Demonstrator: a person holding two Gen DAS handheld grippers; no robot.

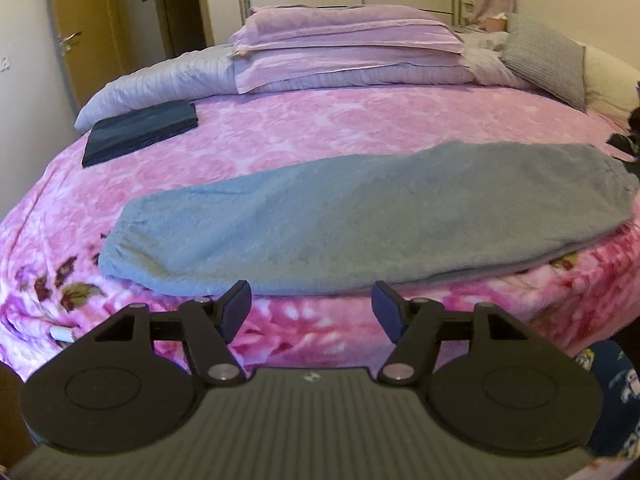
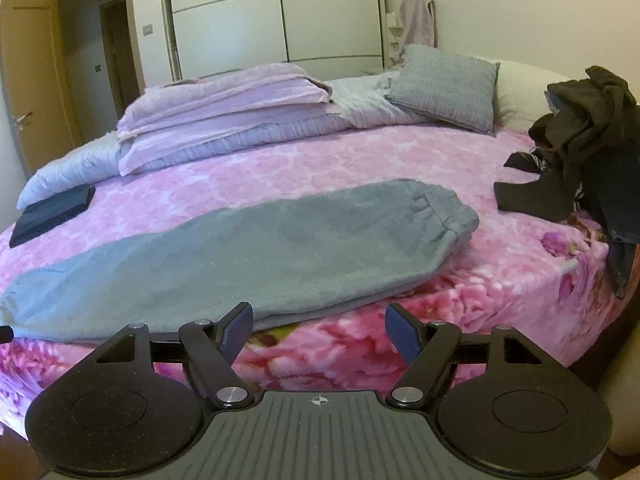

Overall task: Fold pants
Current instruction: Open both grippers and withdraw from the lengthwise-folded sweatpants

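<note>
Grey fleece pants point(image 1: 340, 216) lie flat along the near edge of the pink floral bed, folded lengthwise with one leg on the other. Their cuffs point left and the elastic waistband point(image 2: 444, 216) is at the right. My left gripper point(image 1: 311, 304) hovers open just in front of the pants' near edge, with nothing between its blue pads. In the right wrist view the same pants point(image 2: 240, 256) stretch across the bed. There my right gripper point(image 2: 319, 322) is also open and empty, a little short of the bed edge.
A folded dark blue garment point(image 1: 140, 132) rests at the bed's far left. Lilac bedding point(image 1: 344, 52) and a grey cushion point(image 2: 444, 88) sit at the back. A heap of dark clothes point(image 2: 580, 152) occupies the right side. A wooden door point(image 1: 80, 32) stands at the left.
</note>
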